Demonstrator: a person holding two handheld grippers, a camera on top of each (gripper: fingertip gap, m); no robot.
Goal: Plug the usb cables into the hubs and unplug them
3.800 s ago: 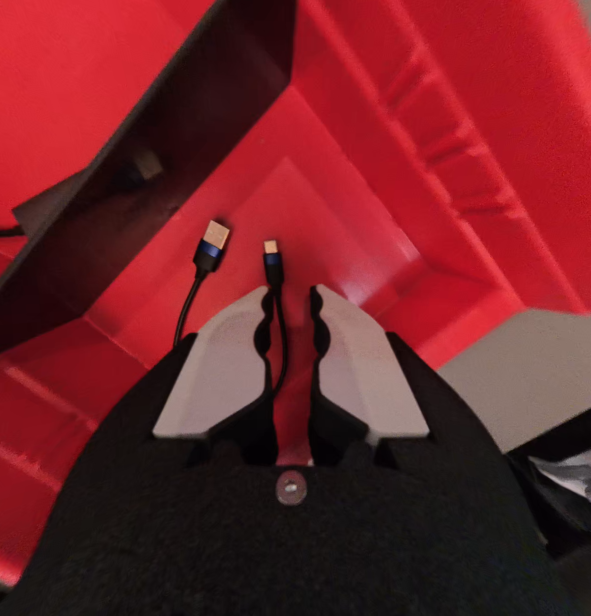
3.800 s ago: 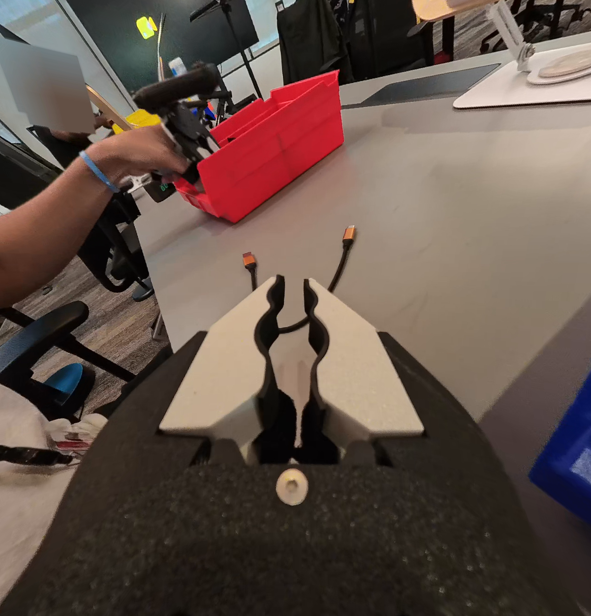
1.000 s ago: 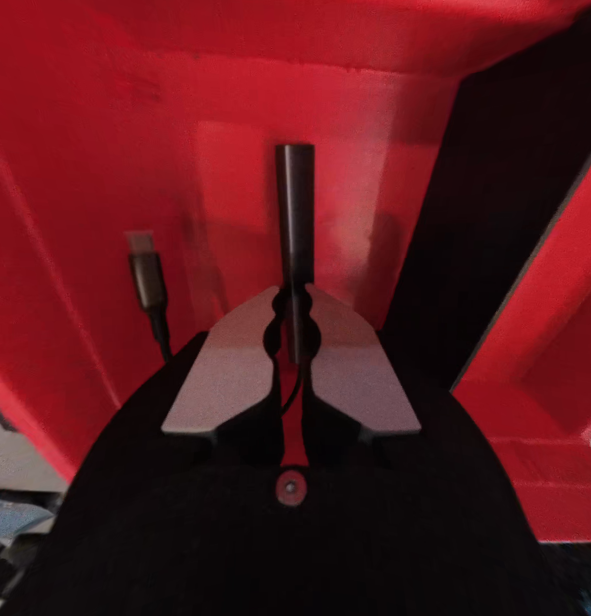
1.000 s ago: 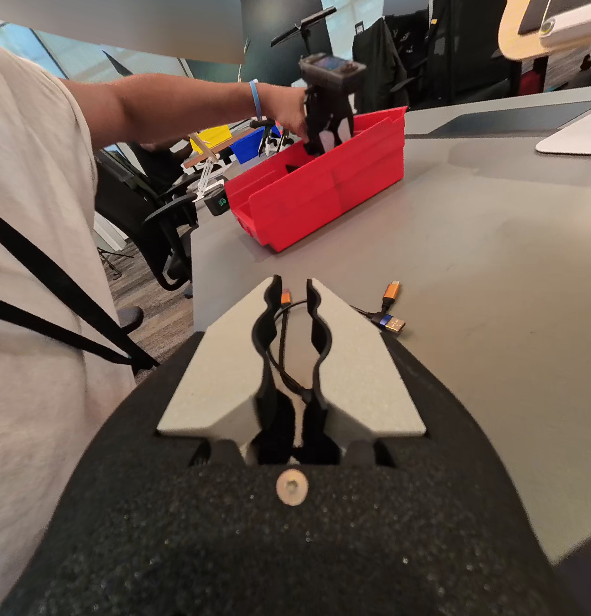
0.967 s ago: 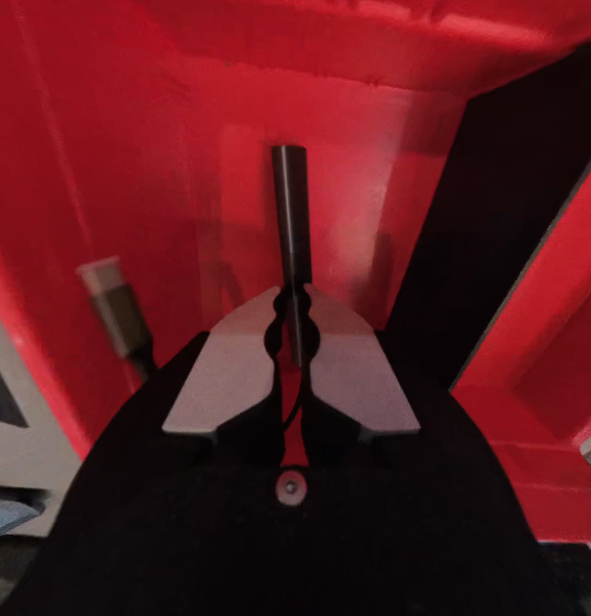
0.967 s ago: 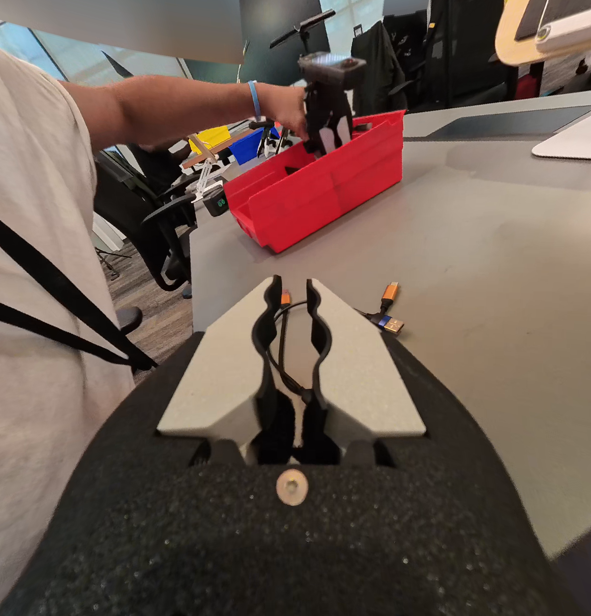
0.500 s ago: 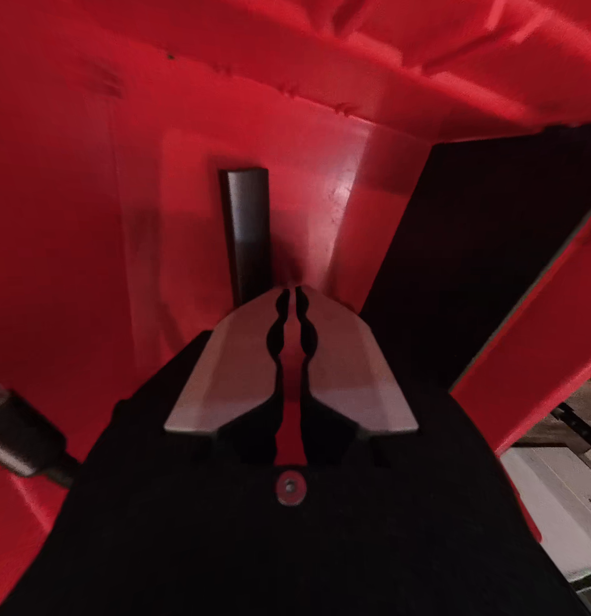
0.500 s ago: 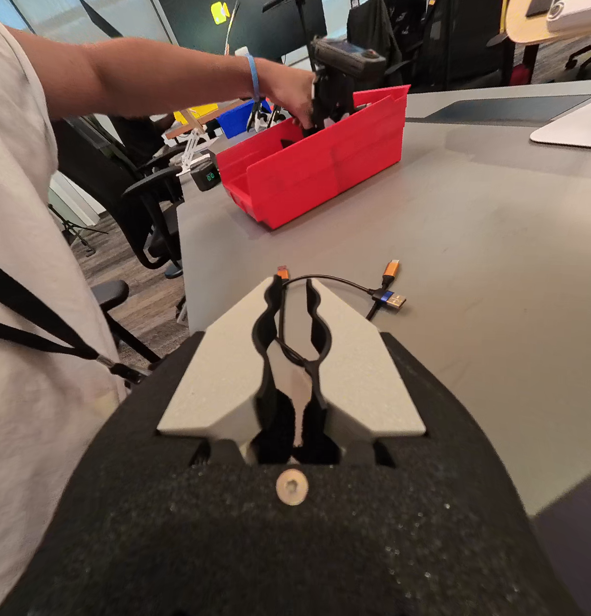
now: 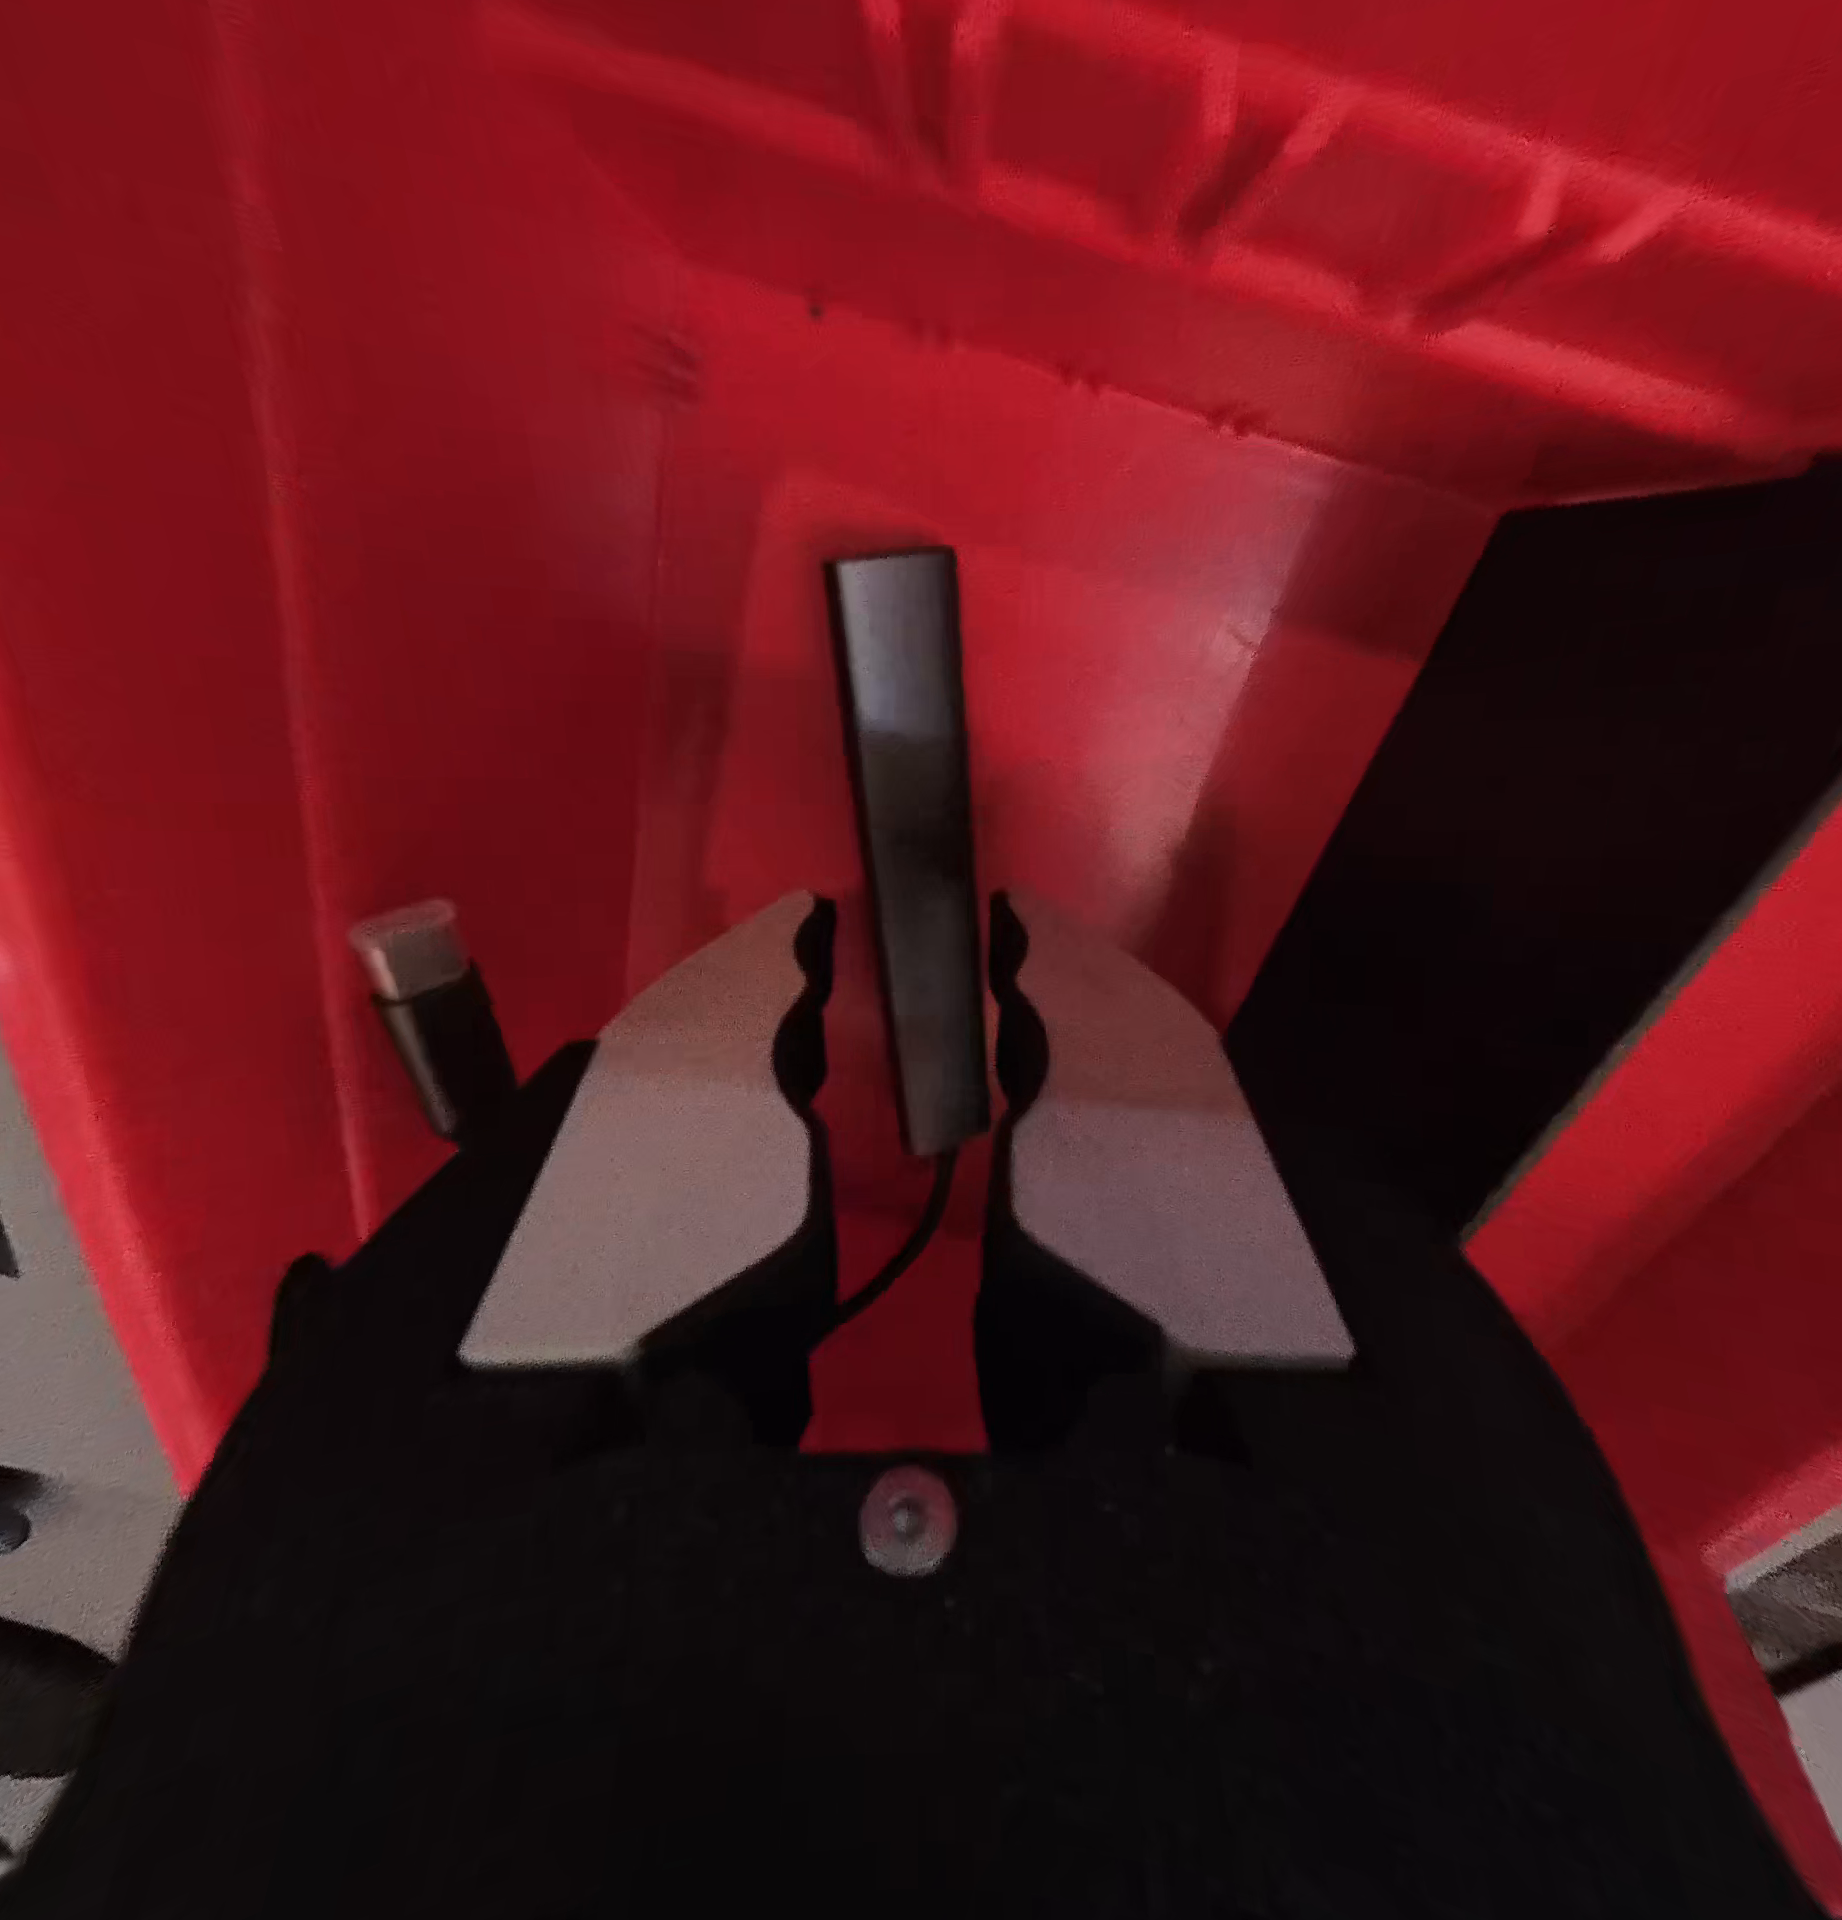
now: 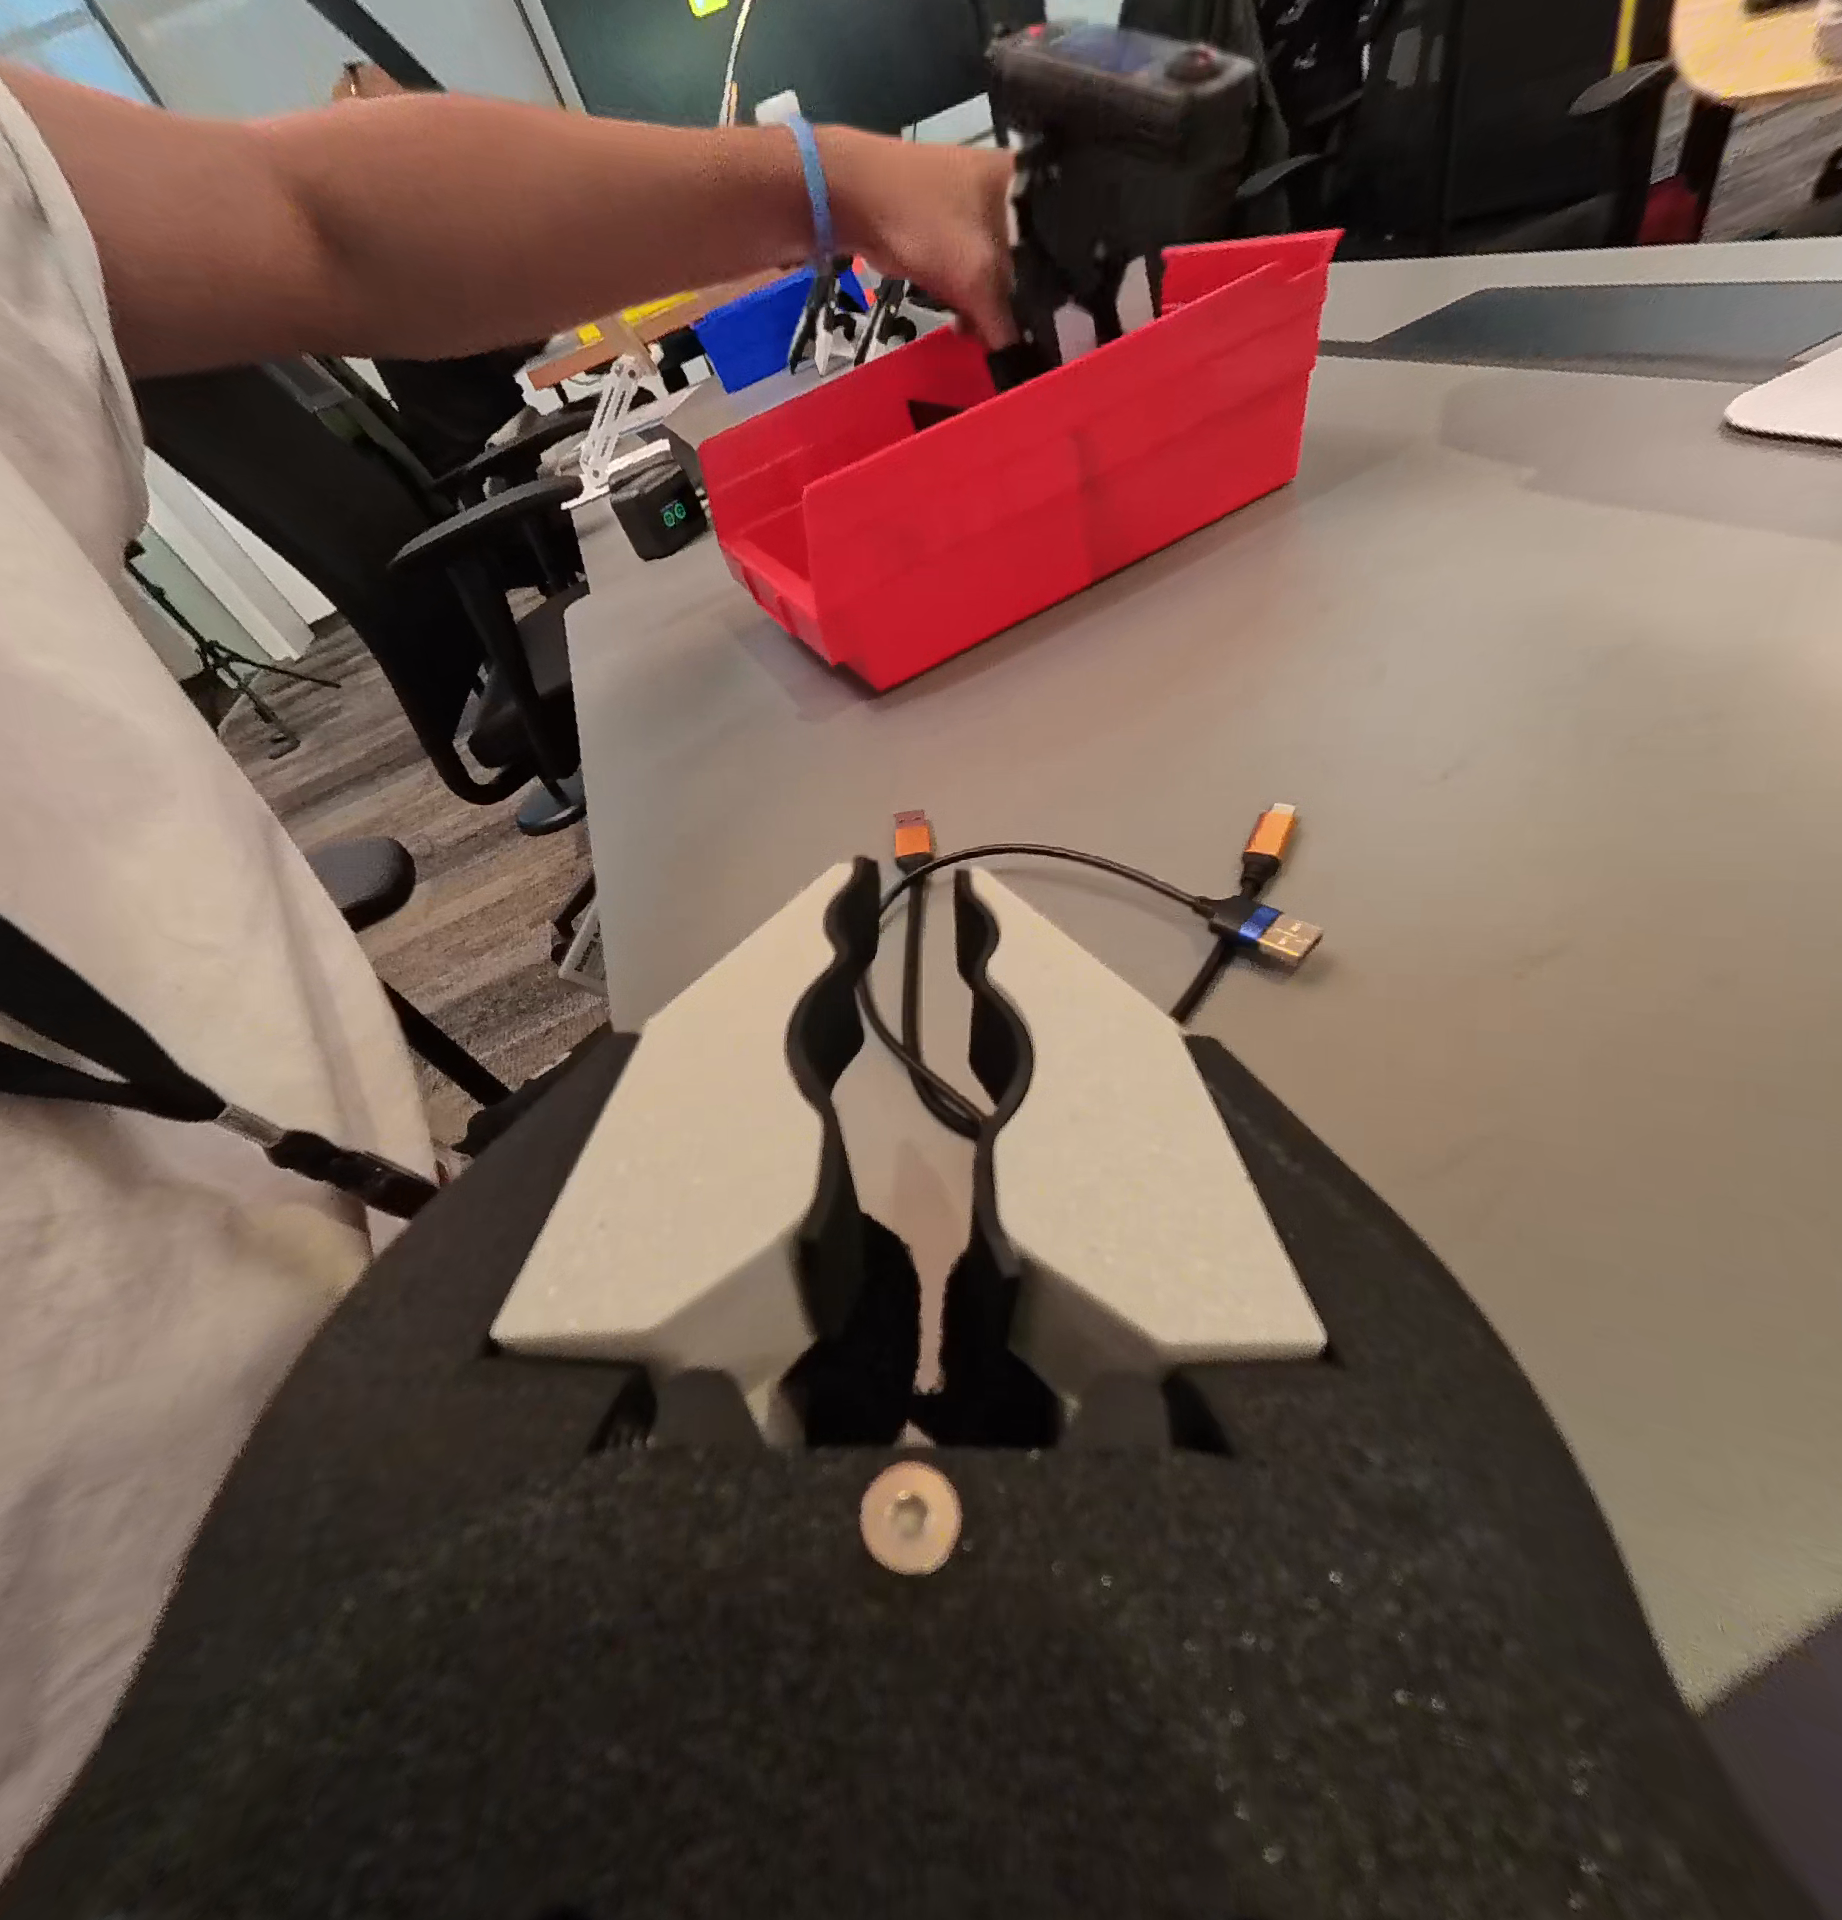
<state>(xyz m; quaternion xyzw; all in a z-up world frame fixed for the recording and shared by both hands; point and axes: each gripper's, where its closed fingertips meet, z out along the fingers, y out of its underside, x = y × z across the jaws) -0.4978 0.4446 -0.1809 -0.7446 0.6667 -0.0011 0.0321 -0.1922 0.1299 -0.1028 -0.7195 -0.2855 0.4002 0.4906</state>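
The left gripper is open wide inside the red bin. The dark hub lies right between its fingers, not pinched, long way pointing up the frame. Its plug sits lower left. The right gripper, slightly open, holds no cable.
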